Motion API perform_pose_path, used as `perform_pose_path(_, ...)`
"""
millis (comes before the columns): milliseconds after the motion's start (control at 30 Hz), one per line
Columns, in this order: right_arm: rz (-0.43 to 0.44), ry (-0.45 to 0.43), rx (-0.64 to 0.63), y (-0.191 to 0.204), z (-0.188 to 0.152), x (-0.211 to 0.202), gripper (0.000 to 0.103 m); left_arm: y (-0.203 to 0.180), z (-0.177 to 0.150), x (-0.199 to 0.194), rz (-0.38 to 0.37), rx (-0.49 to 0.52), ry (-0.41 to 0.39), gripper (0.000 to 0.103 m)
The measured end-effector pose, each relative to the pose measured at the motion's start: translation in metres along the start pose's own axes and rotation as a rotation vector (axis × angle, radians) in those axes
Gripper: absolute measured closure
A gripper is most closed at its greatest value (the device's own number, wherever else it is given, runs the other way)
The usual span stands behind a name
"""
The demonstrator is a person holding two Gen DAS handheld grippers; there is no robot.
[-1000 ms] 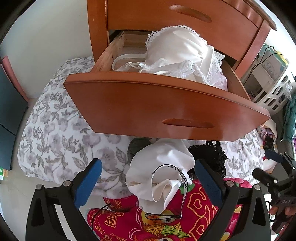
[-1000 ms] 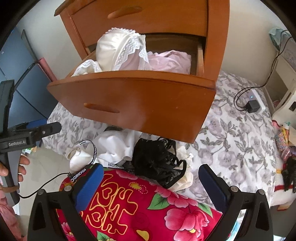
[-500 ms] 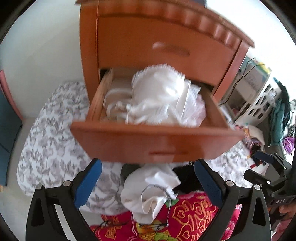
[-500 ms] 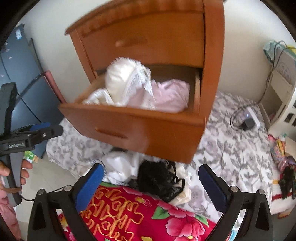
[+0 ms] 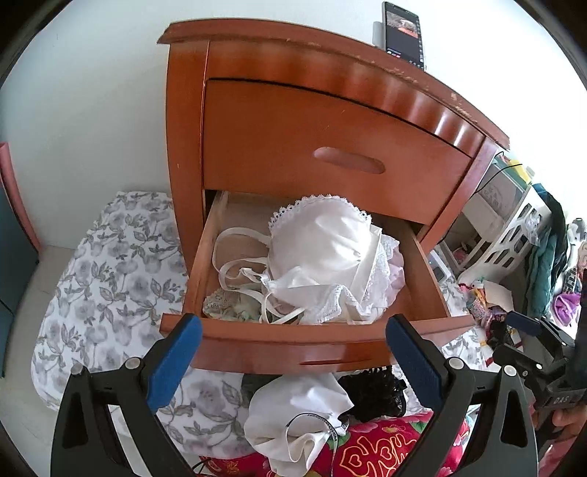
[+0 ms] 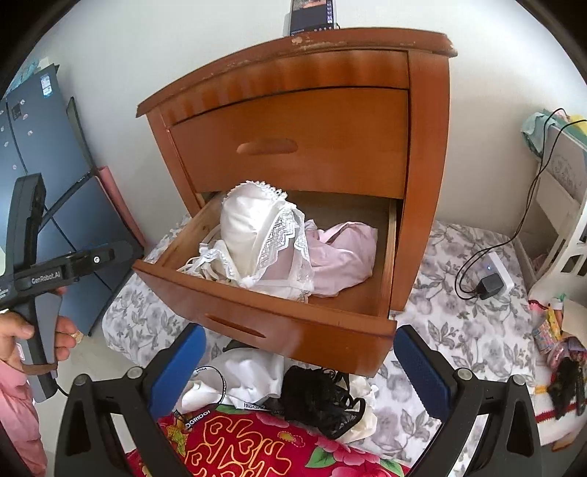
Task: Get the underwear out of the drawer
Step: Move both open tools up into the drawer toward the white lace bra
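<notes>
Lower drawer of orange-brown wooden nightstand pulled out; upper drawer shut

White lace-trimmed bra heaped highest in the open drawer, cup up, straps looped toward drawer's left side; same bra in right wrist view, pale pink garment lying just beside it inside the drawer

Left gripper with blue-padded fingers spread wide, nothing between them, held in front of drawer face, short of the contents

Right gripper likewise: blue fingers wide apart, empty, below and in front of drawer front

Beneath the drawer: crumpled white cloth with black-and-white printed band, black lace garment touching it, both partly on red floral fabric and grey floral-print bedding

Dark phone standing upright on nightstand top against white wall

Black charger plugged into white power strip on the bedding, right of nightstand

Person's hand gripping left gripper's handle, seen at left edge of right wrist view
</notes>
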State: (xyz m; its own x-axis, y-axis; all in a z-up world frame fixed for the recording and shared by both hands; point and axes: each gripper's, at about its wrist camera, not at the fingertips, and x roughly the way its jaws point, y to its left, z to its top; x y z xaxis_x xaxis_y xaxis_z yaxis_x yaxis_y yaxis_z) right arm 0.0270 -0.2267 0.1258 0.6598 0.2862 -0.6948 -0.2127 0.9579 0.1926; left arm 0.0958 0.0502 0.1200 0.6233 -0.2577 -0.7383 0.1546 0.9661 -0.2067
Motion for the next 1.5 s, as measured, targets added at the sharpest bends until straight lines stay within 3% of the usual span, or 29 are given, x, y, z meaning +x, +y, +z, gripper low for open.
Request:
perform_pose_path(300, 0.016, 0.029, 0.005, -0.006, 0.031, 0.018, 0.0, 0.006, 0.026, 0.021, -0.009, -0.024, 0.009, 0.003)
perform_pose_path(533, 0.045, 0.075, 0.041, -0.016, 0.06, 0.04, 0.0, 0.011, 0.047, 0.052, 0.001, -0.043, 0.123, 0.003)
perform_pose_path(833, 0.027, 0.104, 0.036, -0.027, 0.089, 0.068, 0.0, -0.012, 0.073, 0.085, -0.014, -0.054, 0.187, 0.003)
perform_pose_path(1200, 0.016, 0.09, 0.026, -0.055, 0.095, 0.063, 0.0, -0.07, 0.077, 0.129, 0.091, 0.023, 0.217, 0.003)
perform_pose_path(1500, 0.028, 0.073, 0.041, -0.078, 0.084, 0.051, 0.0, -0.102, 0.073, 0.155, 0.287, 0.113, 0.205, 0.003)
